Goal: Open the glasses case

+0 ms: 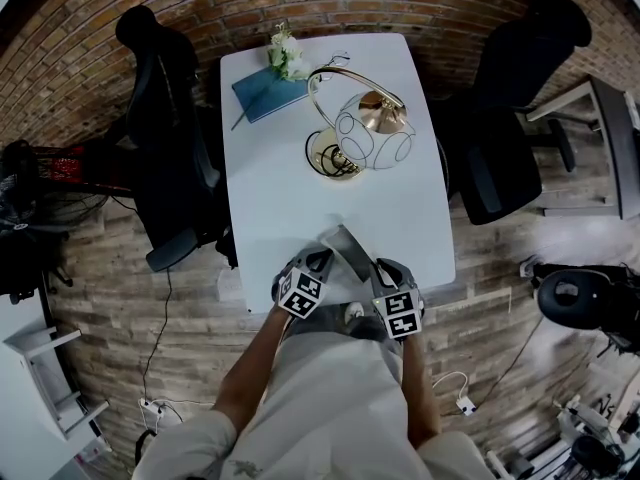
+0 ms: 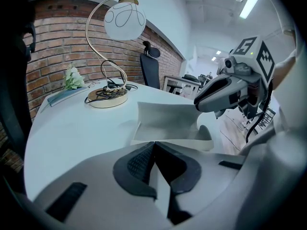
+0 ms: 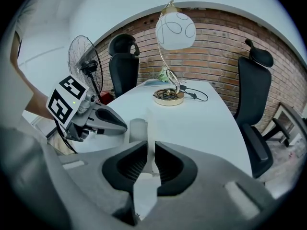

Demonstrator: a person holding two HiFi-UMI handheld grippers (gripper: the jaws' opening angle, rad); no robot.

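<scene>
White surface (image 1: 280, 198) carries the glasses case (image 1: 346, 250) at its near edge, between both grippers. Jaws of the left gripper (image 2: 153, 146) are closed at the case's near rim, apparently pinching it. Those of the right gripper (image 3: 149, 152) clamp the raised flap (image 3: 146, 123) edge-on.

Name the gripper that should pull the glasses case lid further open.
Right. The right gripper is clamped on the thin lid flap, standing edge-on between its pads. The left gripper is closed on the near rim of the glasses case, so it likely serves better as the anchor.
</scene>
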